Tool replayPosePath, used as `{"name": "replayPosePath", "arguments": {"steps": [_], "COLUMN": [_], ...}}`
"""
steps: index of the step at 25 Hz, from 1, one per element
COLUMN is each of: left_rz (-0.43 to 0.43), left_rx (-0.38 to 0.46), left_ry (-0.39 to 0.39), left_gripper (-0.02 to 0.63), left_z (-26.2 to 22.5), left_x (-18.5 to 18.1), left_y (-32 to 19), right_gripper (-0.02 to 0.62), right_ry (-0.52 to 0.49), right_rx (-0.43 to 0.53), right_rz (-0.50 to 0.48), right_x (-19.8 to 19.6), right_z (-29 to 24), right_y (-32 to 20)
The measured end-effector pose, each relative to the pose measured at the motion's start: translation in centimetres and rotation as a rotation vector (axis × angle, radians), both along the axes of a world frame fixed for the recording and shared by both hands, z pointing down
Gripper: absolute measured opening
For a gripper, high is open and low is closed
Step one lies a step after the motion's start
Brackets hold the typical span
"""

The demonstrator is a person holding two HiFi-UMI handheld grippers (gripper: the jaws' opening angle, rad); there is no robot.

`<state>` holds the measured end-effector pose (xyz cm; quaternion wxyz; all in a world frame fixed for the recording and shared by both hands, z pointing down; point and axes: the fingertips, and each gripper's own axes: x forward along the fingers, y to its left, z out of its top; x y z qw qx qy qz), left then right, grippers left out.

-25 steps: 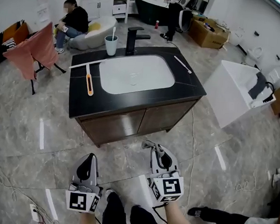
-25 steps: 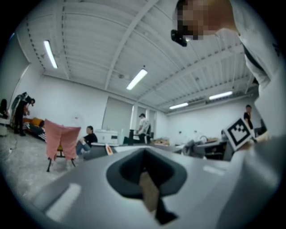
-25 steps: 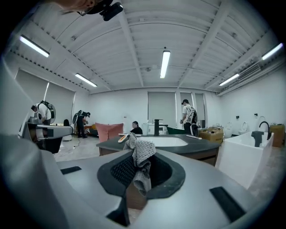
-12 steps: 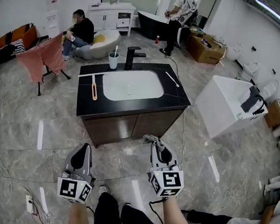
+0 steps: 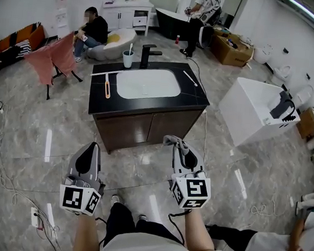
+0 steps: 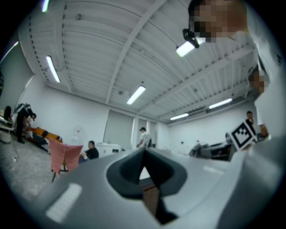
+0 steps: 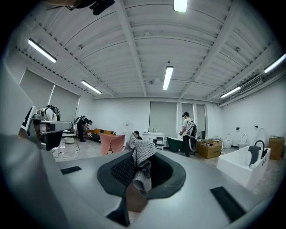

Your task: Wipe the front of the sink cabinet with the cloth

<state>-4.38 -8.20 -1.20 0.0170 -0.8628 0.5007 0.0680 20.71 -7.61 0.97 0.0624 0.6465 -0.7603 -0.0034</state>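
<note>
Stands farther back from the dark wooden sink cabinet [image 5: 140, 127], clamps the grey speckled cloth [image 7: 143, 163] in the right gripper [image 5: 175, 145] for wiping, holds the left gripper [image 5: 93, 146] closed, empty.

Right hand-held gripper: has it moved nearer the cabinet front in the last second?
Yes. In the head view the right hand-held gripper and its cloth have moved up toward the cabinet front; the cloth tip now overlaps its lower edge.
</note>
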Motion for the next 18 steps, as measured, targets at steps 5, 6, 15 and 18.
{"name": "replayPosePath", "arguments": {"steps": [5, 6, 15, 18], "left_rz": [-0.046, -0.052, -0.06, -0.068], "left_rx": [0.034, 0.036, 0.064, 0.069], "left_ry": [0.005, 0.013, 0.021, 0.024], "left_gripper": [0.005, 0.005, 0.005, 0.005], "left_z": [-1.3, -1.5, -2.5, -2.7], "left_x": [-0.4, -0.4, 0.8, 0.8], "left_y": [1.9, 2.3, 5.6, 6.4], "right_gripper": [0.048, 0.048, 0.043, 0.043], "right_ry": [-0.005, -0.01, -0.02, -0.023], "right_rx": [0.027, 0.033, 0.062, 0.066], "right_rz": [0.007, 0.01, 0.015, 0.005], "right_x": [1.0, 1.2, 1.9, 1.6], "right_z": [-1.1, -1.3, -2.5, -2.7], "right_y": [2.0, 2.4, 5.1, 5.7]}}
